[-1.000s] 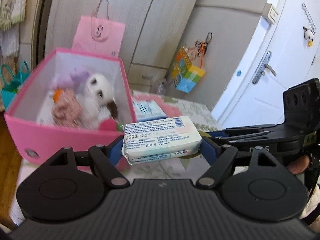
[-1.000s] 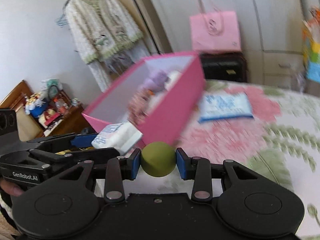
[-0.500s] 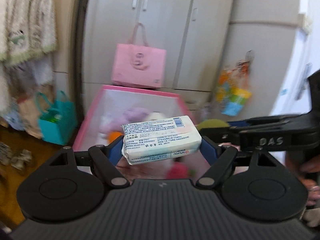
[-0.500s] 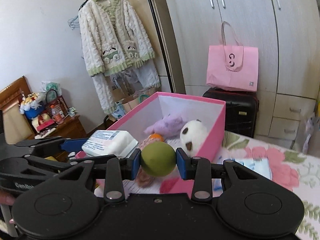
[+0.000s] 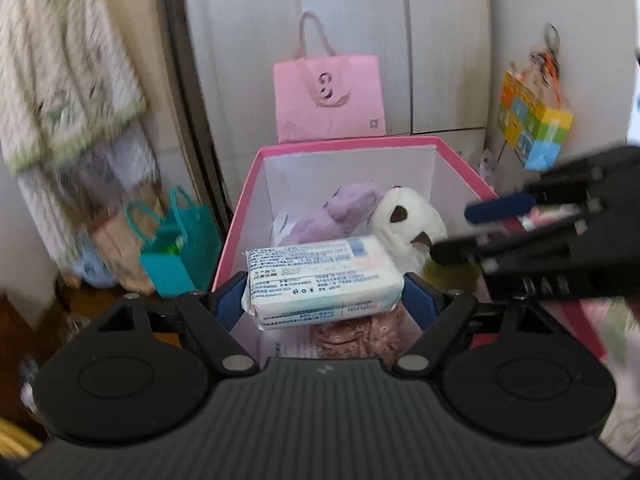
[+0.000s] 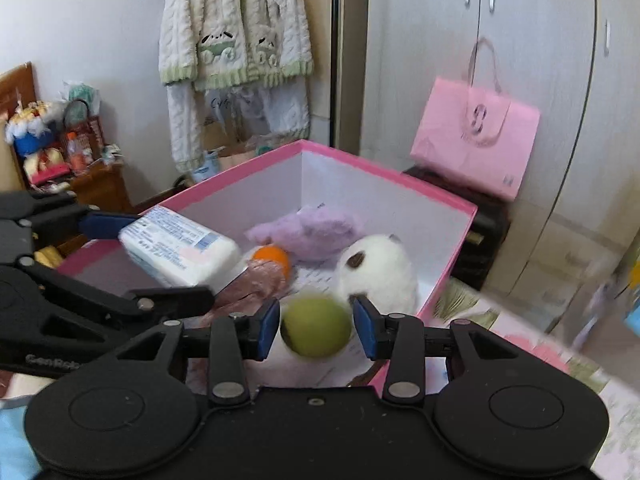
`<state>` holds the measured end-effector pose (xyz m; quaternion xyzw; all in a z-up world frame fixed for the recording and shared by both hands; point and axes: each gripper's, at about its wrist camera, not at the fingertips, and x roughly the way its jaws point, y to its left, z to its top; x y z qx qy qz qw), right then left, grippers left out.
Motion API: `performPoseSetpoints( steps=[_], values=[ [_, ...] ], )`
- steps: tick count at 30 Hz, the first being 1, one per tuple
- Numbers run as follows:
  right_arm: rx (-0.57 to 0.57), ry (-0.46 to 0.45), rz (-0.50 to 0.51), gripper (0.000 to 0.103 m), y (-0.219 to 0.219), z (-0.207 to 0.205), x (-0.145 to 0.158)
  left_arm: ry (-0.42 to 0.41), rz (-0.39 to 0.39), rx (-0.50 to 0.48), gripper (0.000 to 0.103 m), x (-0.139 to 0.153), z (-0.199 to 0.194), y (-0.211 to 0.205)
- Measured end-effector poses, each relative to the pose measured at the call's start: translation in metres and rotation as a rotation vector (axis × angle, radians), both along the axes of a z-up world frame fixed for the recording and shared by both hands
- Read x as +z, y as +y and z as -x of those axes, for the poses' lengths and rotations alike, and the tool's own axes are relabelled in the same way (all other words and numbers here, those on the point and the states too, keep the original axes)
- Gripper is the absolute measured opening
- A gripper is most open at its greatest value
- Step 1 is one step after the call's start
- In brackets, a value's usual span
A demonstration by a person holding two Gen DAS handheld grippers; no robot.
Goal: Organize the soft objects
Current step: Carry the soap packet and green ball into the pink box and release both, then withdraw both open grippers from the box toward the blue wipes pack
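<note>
Tissues in their white pack sat low at the frame's centre, clamped crosswise by our left gripper above the pink box, we judged for dropping in. In the right view, the green ball hung blurred between the right gripper's parted fingers, small gaps either side, so apparently just let go over the box. Inside lay a purple plush, white plush and orange ball.

2 plush toys, 2 balls, 1 box
</note>
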<state>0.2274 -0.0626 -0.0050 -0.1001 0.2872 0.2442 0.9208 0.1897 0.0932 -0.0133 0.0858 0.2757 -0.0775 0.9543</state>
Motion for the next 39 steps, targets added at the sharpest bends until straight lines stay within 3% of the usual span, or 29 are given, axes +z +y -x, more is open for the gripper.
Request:
performPoseSetpoints(
  steps=[3, 8, 18, 27, 33, 39],
  values=[
    [0.003, -0.005, -0.056, 0.059, -0.010, -0.002, 0.005, 0.000, 0.000, -0.003, 0.082, 0.005, 0.005, -0.002],
    [-0.010, 0.010, -0.169, 0.059, -0.037, 0.012, 0.018, -0.005, -0.004, -0.010, 0.082, 0.015, 0.018, -0.005],
    [-0.010, 0.048, -0.242, 0.059, -0.092, 0.079, 0.040, 0.022, 0.040, -0.059, 0.082, 0.042, 0.050, -0.019],
    [-0.012, 0.027, -0.215, 0.060, -0.133, 0.140, 0.056, -0.006, 0.040, -0.134, 0.082, 0.063, 0.091, -0.048],
    [-0.029, -0.062, -0.162, 0.063, -0.154, 0.171, 0.061, 0.000, 0.142, -0.229, 0.082, 0.075, 0.104, -0.075],
    [-0.061, -0.083, -0.141, 0.063, -0.178, 0.169, 0.053, -0.015, 0.175, -0.293, 0.082, 0.075, 0.100, -0.116]
  ],
)
